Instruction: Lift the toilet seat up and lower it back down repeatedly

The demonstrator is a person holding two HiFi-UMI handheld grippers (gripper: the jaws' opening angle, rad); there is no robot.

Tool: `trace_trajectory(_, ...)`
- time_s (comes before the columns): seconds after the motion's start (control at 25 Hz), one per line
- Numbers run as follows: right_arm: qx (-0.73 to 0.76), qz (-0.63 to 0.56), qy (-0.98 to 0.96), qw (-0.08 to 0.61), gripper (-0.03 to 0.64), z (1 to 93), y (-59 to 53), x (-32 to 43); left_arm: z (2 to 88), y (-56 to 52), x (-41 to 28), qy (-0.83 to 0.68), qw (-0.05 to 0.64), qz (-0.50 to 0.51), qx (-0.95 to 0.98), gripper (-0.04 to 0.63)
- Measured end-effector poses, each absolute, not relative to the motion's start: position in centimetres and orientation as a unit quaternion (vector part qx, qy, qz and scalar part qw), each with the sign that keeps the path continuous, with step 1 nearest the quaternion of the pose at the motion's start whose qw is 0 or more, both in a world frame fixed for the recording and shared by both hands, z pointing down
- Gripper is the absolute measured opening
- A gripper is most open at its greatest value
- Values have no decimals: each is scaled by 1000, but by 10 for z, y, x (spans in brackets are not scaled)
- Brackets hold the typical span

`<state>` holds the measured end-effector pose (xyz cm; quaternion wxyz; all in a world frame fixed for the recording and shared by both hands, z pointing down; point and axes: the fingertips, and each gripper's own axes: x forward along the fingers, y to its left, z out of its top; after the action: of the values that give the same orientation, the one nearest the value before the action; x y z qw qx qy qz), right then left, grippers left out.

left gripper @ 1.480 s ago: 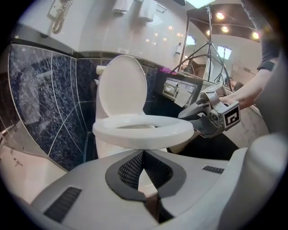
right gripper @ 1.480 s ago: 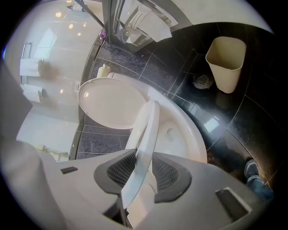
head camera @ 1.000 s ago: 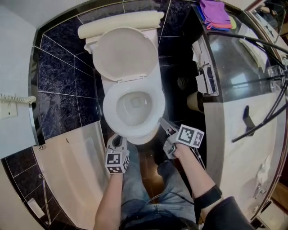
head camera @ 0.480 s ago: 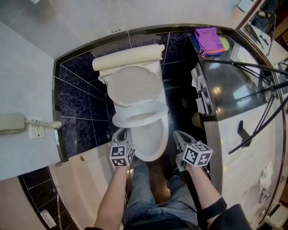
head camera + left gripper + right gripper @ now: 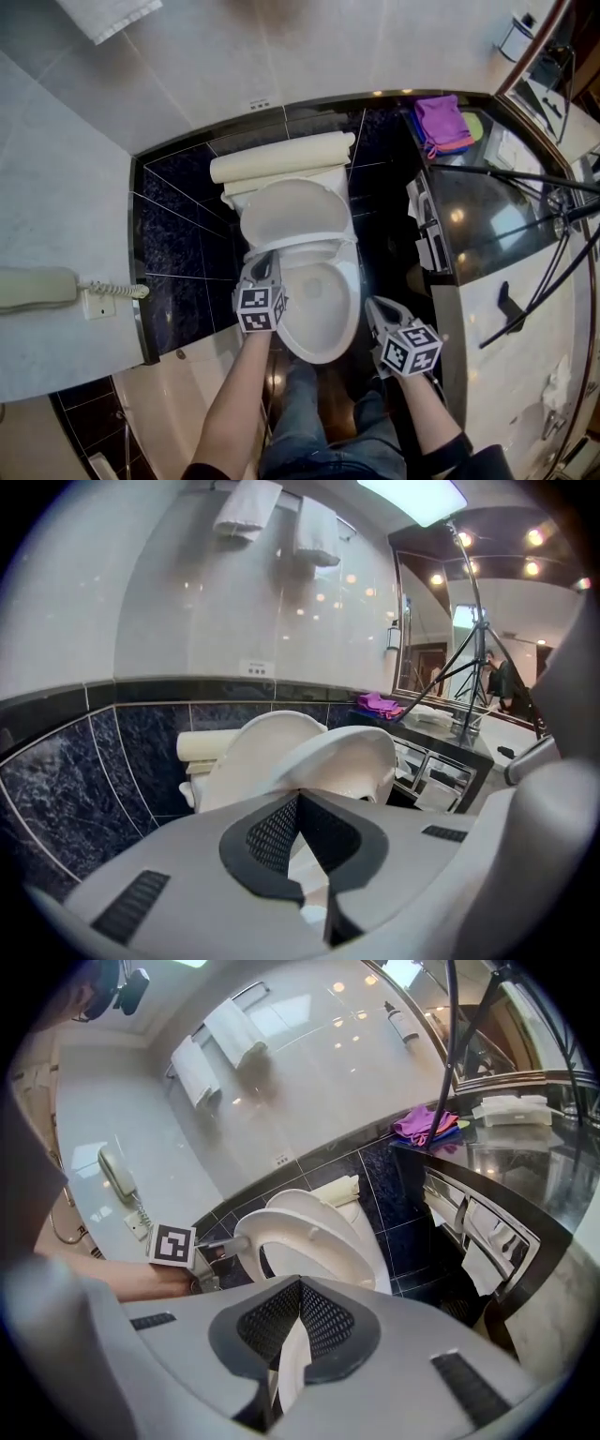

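Toilet seat (image 5: 314, 246) stands half raised, tilted between the bowl (image 5: 328, 323) below it and the raised lid (image 5: 291, 204) behind. It sits directly ahead of the left gripper (image 5: 265, 259), whose jaws are pressed together with their tips at the seat's near rim. Off to that gripper's right, the right gripper (image 5: 376, 306) hangs beside the bowl and apart from it, jaws closed with nothing between them.

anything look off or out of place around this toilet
Nothing looks spilled or damaged. The only odd sight is the toilet seat, tilted partway between the bowl and the upright lid, with the left tool at its front-left rim. That fits the lifting task.
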<state>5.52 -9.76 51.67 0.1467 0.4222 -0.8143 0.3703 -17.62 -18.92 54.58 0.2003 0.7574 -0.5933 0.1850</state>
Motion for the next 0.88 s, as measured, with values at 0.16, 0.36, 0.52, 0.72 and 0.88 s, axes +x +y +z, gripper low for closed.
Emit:
trace_trajectory(0.16,423,365,-816,148,14,517,-105,48,547,-222,-186,-595,186,185,760,0)
trace_trajectory(0.36,422,360,-817,159,14,517,-106,45,553,-246,-193,-592,187,190,760,0)
trace_trajectory(0.52,421,356,-817,166,14,518,-106,46,555,-250,-194,-593,186,190,760,0)
trace_trajectory(0.72,418,342,-824,174,15,516,-111,39,554,-244,-198,-596,186,193,757,0)
trace_trajectory(0.88,415,322,-830,186,15,508,-111,38,537,-225,-188,-591,188,194,760,0)
